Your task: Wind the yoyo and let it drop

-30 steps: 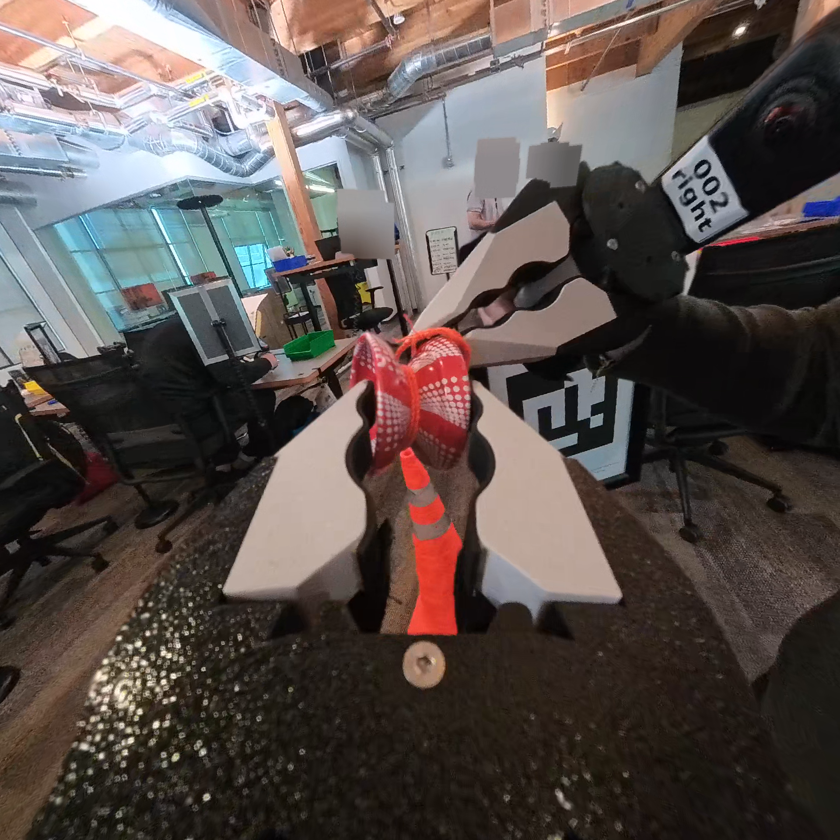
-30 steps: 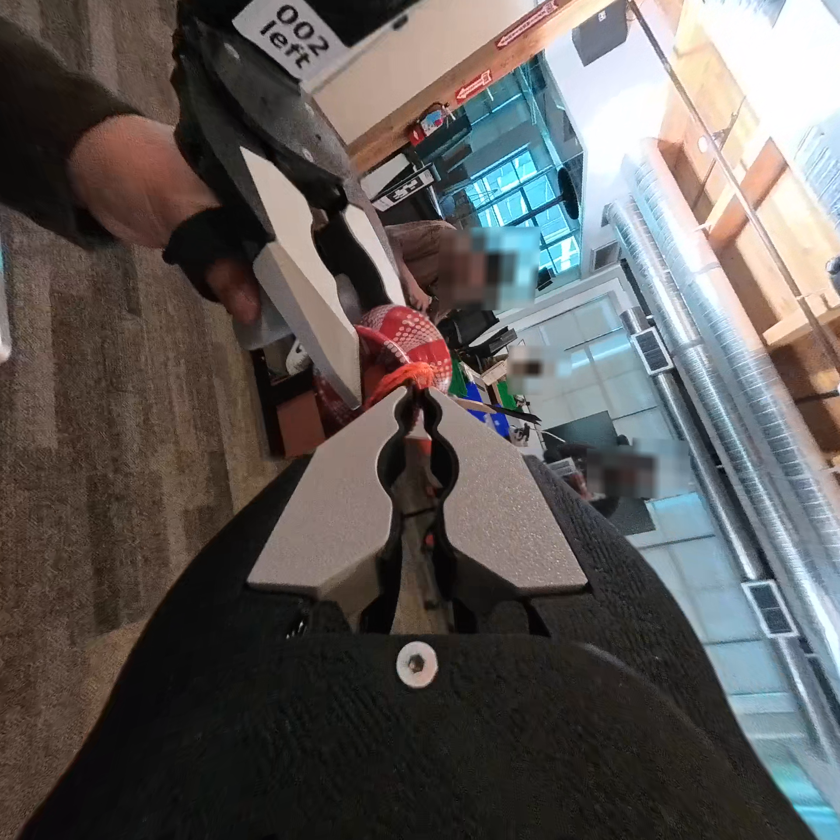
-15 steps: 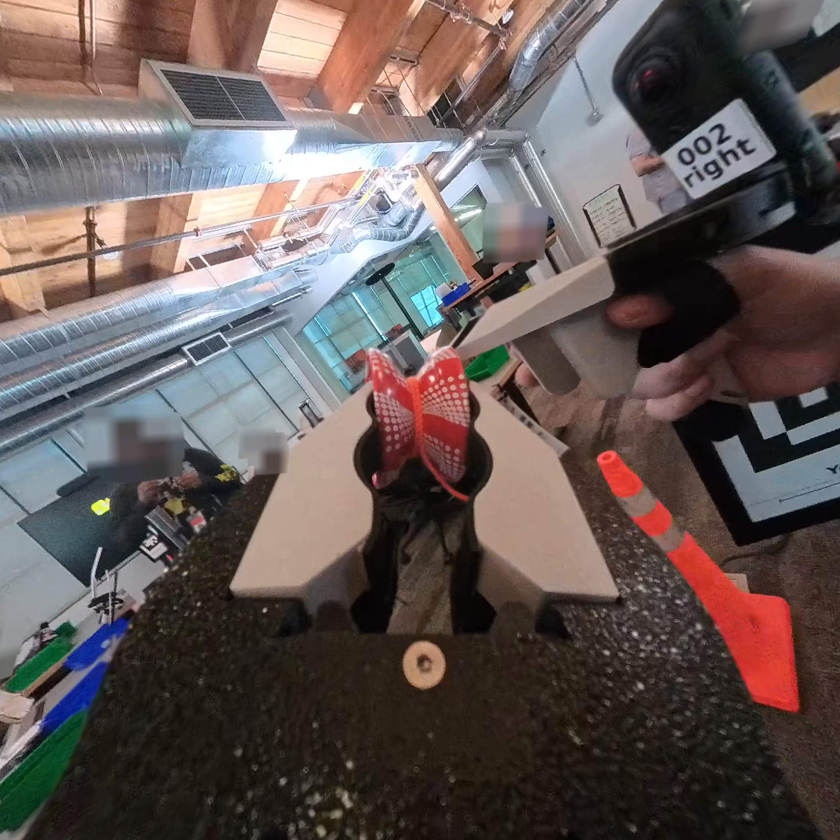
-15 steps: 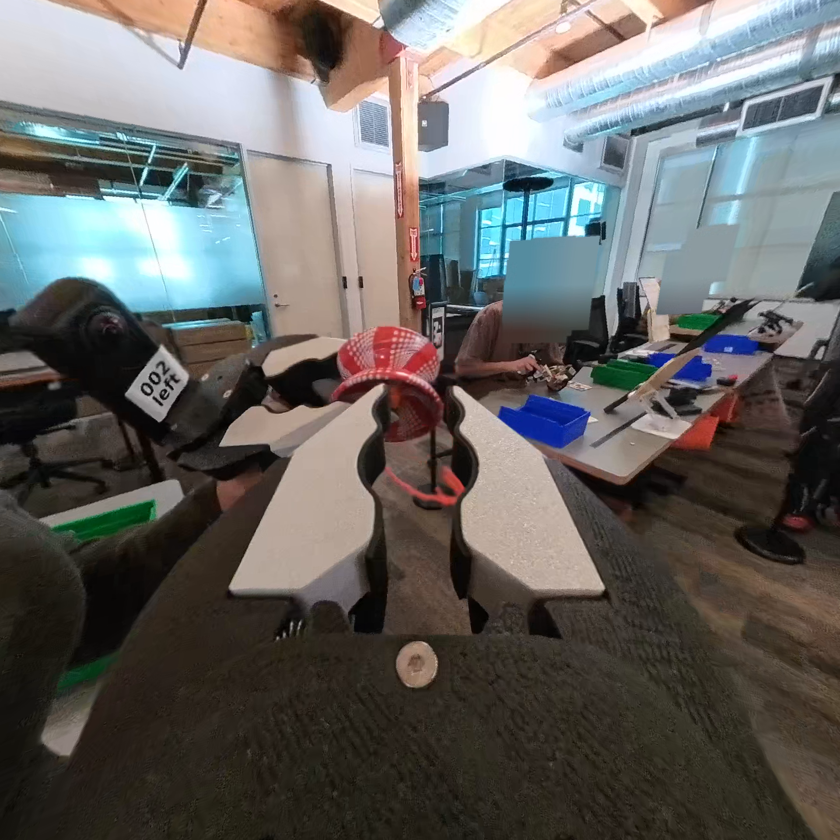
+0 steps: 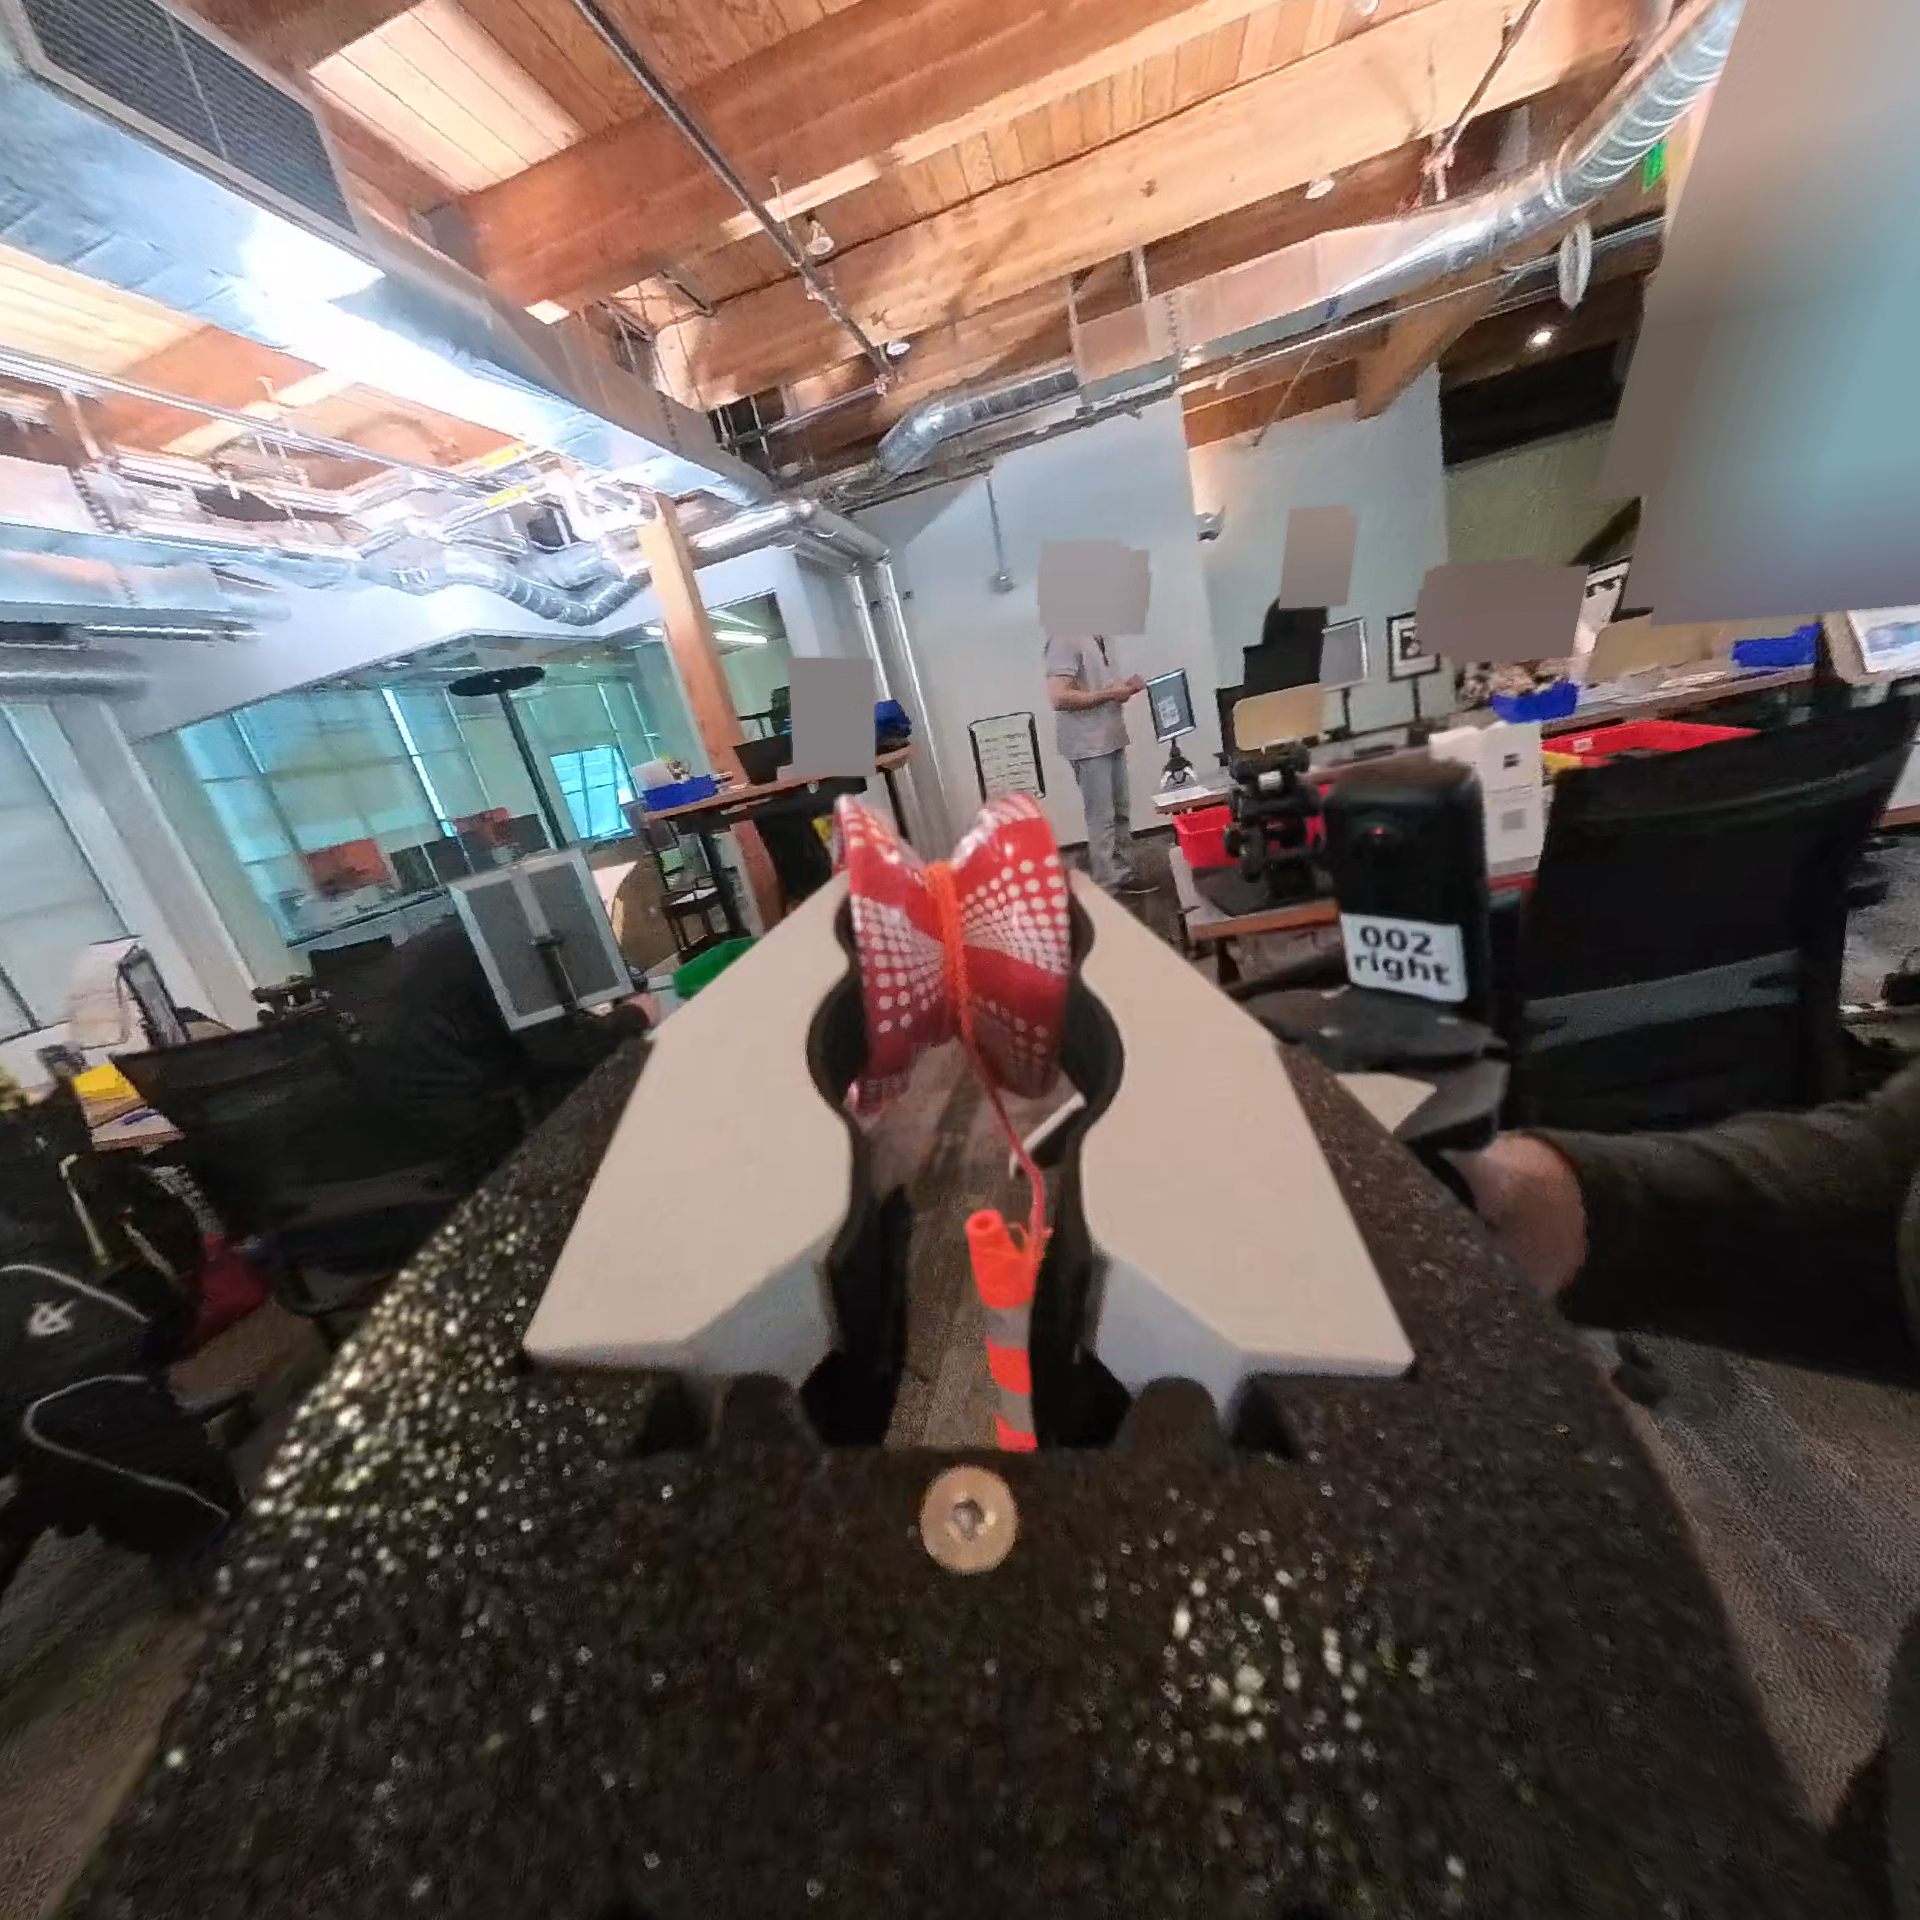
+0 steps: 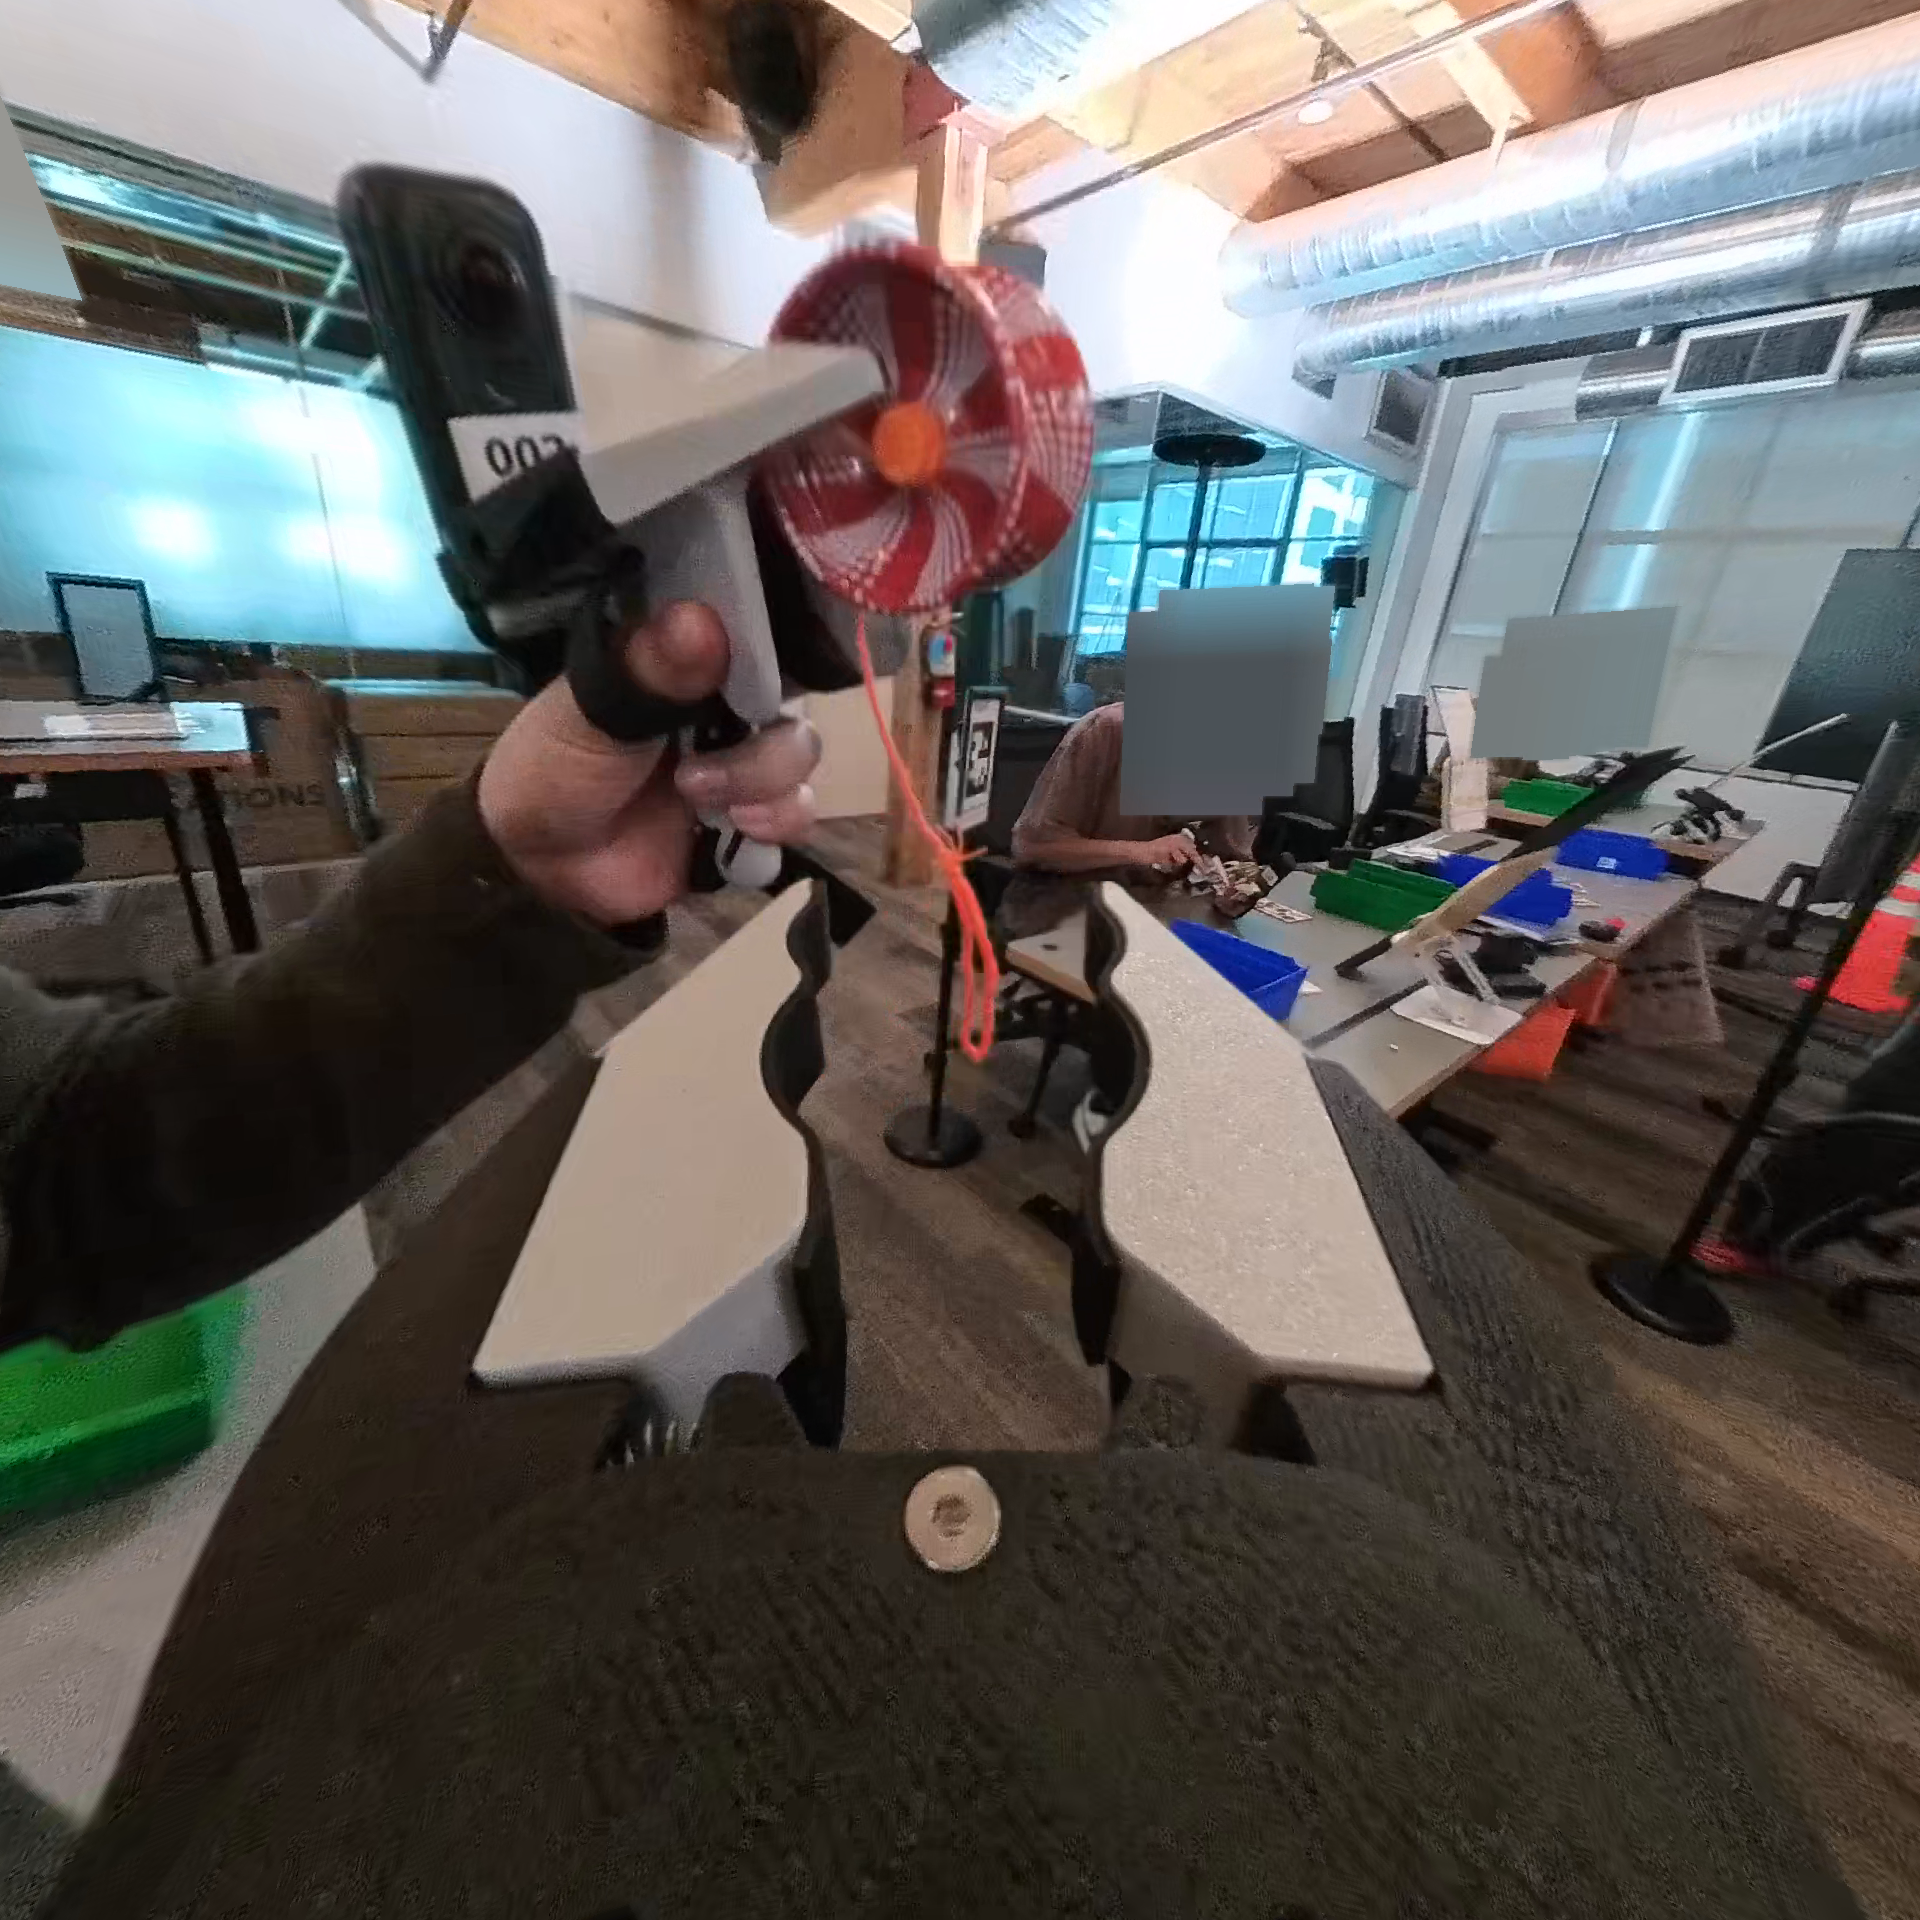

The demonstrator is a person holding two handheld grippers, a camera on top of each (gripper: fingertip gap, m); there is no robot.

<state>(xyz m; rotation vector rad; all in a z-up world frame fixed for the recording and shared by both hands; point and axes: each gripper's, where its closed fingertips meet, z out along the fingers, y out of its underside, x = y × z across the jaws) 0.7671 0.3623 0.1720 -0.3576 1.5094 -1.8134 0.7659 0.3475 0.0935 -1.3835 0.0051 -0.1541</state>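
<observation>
A red yoyo with white dots (image 5: pixel 951 935) is clamped between the tips of my left gripper (image 5: pixel 951 920), groove facing the camera. Its orange string (image 5: pixel 997 1101) hangs down out of the groove. In the right wrist view the yoyo (image 6: pixel 930 447) shows side-on, up and to the left, with a left gripper finger (image 6: pixel 727 426) across it. The string (image 6: pixel 956 883) dangles to a loose loop between the tips of my right gripper (image 6: pixel 951 935), which is open and empty below the yoyo. The right gripper's camera body (image 5: pixel 1403 862) shows at the right of the left wrist view.
An orange cone (image 5: pixel 1003 1340) stands on the floor ahead; it also shows far right (image 6: pixel 1881 935). A desk with blue and green bins (image 6: pixel 1382 894) has a seated person (image 6: pixel 1091 810). A black floor stand (image 6: pixel 935 1132) and an office chair (image 5: pixel 1683 935) are near. Tip to tip, the grippers are about 8 cm apart.
My right gripper was shut on the string at the yoyo, then opened and drew back below it. The string now hangs loose. The left gripper kept hold of the yoyo while turning.
</observation>
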